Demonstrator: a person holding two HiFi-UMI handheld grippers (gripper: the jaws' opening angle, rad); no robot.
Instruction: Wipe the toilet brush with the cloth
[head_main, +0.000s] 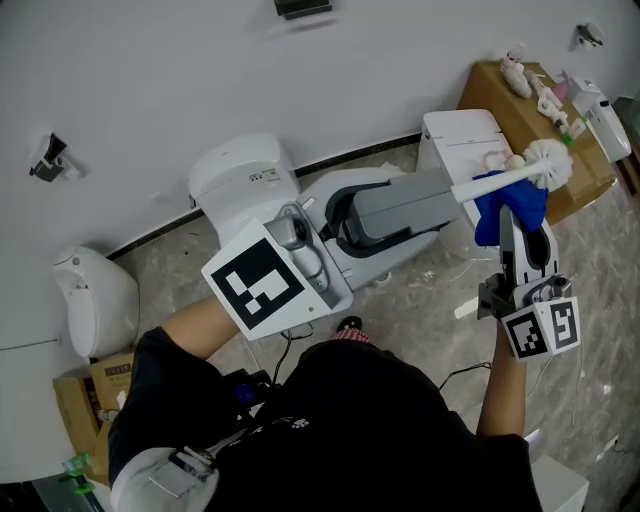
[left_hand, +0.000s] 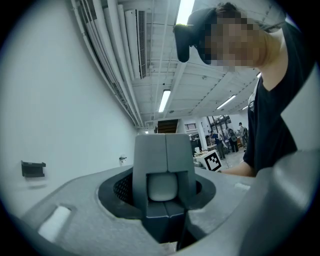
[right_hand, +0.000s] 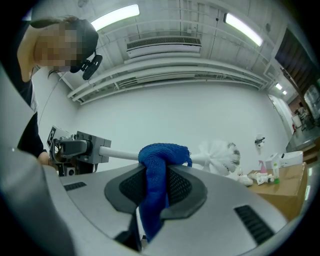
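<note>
Your left gripper (head_main: 445, 195) is clamping the white handle end of the toilet brush (head_main: 505, 178), with its jaws pressing on the handle from both sides. It is holding the brush out roughly level, and the bristle head is pointing right, toward the cardboard box (head_main: 590, 175). The blue cloth (head_main: 512, 205) is draping over the handle just beside the bristles. Your right gripper (head_main: 522, 230) is pinching the cloth's hanging part, its jaws closing tight on the fabric right beneath the handle.
</note>
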